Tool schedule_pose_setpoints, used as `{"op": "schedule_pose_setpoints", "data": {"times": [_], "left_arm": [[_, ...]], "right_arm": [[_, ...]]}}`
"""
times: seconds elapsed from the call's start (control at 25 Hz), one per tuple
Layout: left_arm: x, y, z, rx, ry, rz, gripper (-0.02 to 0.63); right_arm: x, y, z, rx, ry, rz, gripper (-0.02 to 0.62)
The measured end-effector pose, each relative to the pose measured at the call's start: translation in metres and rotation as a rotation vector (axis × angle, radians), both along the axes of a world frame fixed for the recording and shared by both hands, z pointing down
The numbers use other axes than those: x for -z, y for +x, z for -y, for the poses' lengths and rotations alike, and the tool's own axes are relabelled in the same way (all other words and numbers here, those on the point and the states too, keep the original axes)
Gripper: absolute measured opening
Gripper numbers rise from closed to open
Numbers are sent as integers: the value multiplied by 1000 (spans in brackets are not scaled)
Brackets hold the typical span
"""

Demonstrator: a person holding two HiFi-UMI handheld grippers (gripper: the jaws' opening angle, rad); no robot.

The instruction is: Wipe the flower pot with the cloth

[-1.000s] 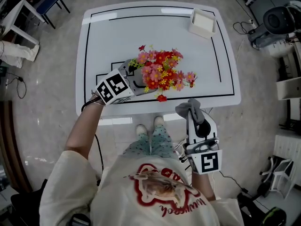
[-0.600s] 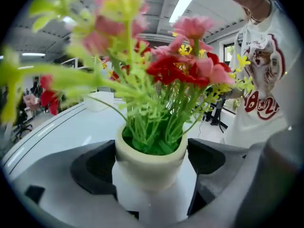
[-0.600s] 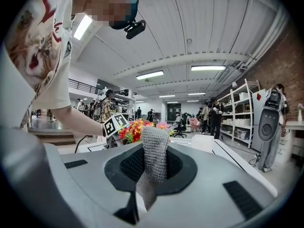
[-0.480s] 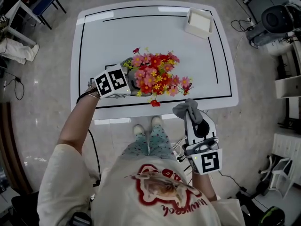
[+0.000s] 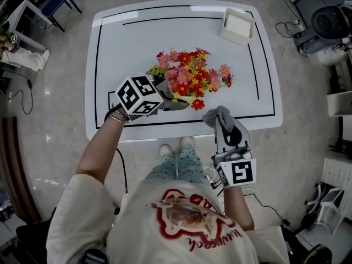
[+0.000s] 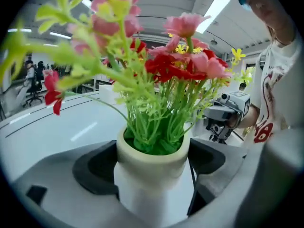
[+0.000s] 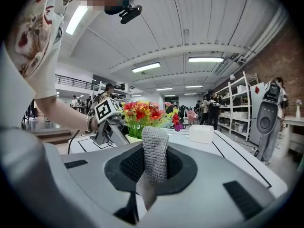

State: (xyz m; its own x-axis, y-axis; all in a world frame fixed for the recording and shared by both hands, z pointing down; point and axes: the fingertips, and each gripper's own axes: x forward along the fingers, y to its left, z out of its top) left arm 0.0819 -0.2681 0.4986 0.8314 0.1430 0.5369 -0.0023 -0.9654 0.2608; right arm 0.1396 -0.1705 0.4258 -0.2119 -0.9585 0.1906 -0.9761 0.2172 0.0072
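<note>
Near the front edge of the white table [image 5: 126,43], the cream round flower pot [image 6: 152,175] sits between the jaws of the left gripper [image 5: 168,99]. The jaws are spread about as wide as they go, and the pads appear to rest against both sides of the pot. From the head view the pot looks tipped, its pink, red and yellow artificial flowers [image 5: 192,73] leaning away from the gripper.

The main risk I see is the pot slipping or rolling. The grip is at full spread with little squeeze to spare, the wall looks smooth, and the bouquet makes the pot top-heavy, so a firm push from the side could twist it loose.

The right gripper [image 5: 224,128] is clamped on the grey knitted cloth [image 7: 154,153], which stands up loosely from its jaws. It hovers off the near table edge, apart from the pot. The loose end could snag stems or knock the low red bloom [image 5: 198,104].

The left jaws cover much of the pot's sides and the flowers overhang the rim, so little wall is open to wipe. A white rectangular box [image 5: 237,25] at the far right corner is well clear.
</note>
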Motion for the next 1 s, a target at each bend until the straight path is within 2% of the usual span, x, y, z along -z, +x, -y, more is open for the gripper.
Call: {"op": "schedule_pose_setpoints", "data": {"times": [0.12, 0.32, 0.6, 0.84, 1.0], "left_arm": [[3, 3, 7, 30, -65, 2, 463], [4, 8, 4, 39, -101, -4, 463], [4, 8, 3, 54, -118, 1, 463], [5, 9, 6, 85, -151, -13, 463], [6, 9, 6, 90, -142, -14, 463]], "right_arm": [[-10, 11, 29, -34, -28, -14, 31], [-21, 9, 73, -33, -39, -19, 31], [-19, -6, 67, -21, -25, 68, 20], [-14, -21, 62, 26, -16, 124, 25], [-8, -37, 62, 85, -11, 181, 25]]}}
